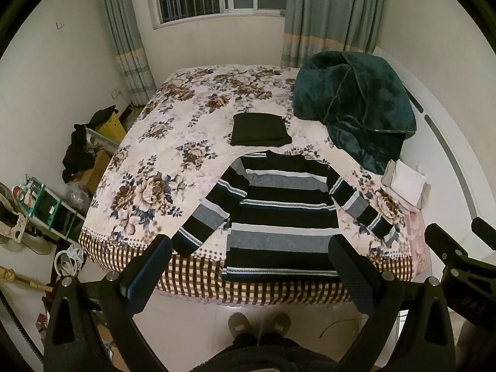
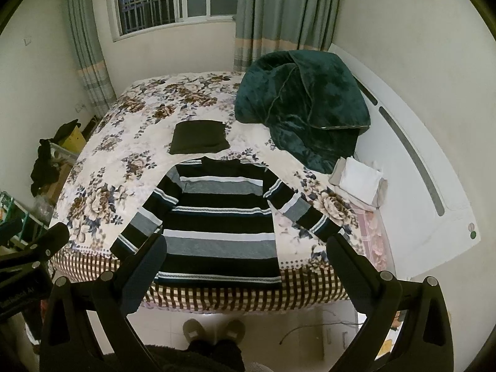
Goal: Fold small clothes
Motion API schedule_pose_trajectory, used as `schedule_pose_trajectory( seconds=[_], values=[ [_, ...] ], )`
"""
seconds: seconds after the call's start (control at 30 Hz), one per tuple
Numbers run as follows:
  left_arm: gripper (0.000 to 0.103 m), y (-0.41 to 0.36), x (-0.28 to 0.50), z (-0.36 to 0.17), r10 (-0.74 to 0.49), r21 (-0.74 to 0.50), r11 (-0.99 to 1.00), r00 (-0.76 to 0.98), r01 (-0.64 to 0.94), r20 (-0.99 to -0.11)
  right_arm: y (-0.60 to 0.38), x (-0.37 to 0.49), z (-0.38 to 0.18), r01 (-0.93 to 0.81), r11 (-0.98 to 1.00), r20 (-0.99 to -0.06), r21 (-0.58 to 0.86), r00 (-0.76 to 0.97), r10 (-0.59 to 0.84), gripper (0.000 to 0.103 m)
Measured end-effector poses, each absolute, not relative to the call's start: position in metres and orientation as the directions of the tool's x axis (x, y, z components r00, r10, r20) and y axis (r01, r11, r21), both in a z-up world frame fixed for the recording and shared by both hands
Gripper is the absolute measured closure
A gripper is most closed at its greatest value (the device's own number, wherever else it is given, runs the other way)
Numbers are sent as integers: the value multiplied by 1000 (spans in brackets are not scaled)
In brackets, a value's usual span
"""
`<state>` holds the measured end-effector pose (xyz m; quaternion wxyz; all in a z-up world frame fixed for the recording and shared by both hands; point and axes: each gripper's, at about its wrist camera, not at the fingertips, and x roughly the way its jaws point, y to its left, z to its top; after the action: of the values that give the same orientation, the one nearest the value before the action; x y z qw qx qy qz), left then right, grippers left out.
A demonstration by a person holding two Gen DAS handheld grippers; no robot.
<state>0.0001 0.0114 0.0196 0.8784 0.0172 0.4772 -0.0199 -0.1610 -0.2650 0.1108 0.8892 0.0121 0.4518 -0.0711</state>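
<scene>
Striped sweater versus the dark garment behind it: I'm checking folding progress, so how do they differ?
The striped sweater lies spread flat with both sleeves angled outward; the dark garment is already folded into a compact rectangle. The striped sweater has black, grey and white bands; the dark garment is plain. The striped sweater reaches the bed's near edge; the dark garment sits farther back. Both rest on the bed.

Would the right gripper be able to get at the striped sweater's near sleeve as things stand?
Probably yes: the right gripper hangs open above the bed edge, and the striped sweater lies flat with nothing covering that sleeve.

Sweater (image 1: 280,214): black, grey, white stripes. Folded garment (image 1: 260,130): black. Blanket (image 1: 356,102): dark teal. Bedspread (image 1: 173,142): brown-blue floral, checked border.
</scene>
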Motion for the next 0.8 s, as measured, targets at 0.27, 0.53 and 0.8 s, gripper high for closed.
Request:
schedule_pose_trajectory(
  seconds=[0.27, 0.53, 0.8],
  values=[
    [0, 13, 3, 24, -19, 11, 999, 545, 51, -838, -258, -156, 117, 129, 991, -806, -39, 582, -108, 0],
    [0, 17, 3, 25, -22, 8, 999, 546, 52, -837, -253, -159, 117, 132, 990, -805, -43, 583, -113, 0],
    [0, 21, 11, 30, -31, -4, 999, 548, 49, -836, -255, -161, 115, 133, 990, -803, -43, 585, -113, 0]
  ],
)
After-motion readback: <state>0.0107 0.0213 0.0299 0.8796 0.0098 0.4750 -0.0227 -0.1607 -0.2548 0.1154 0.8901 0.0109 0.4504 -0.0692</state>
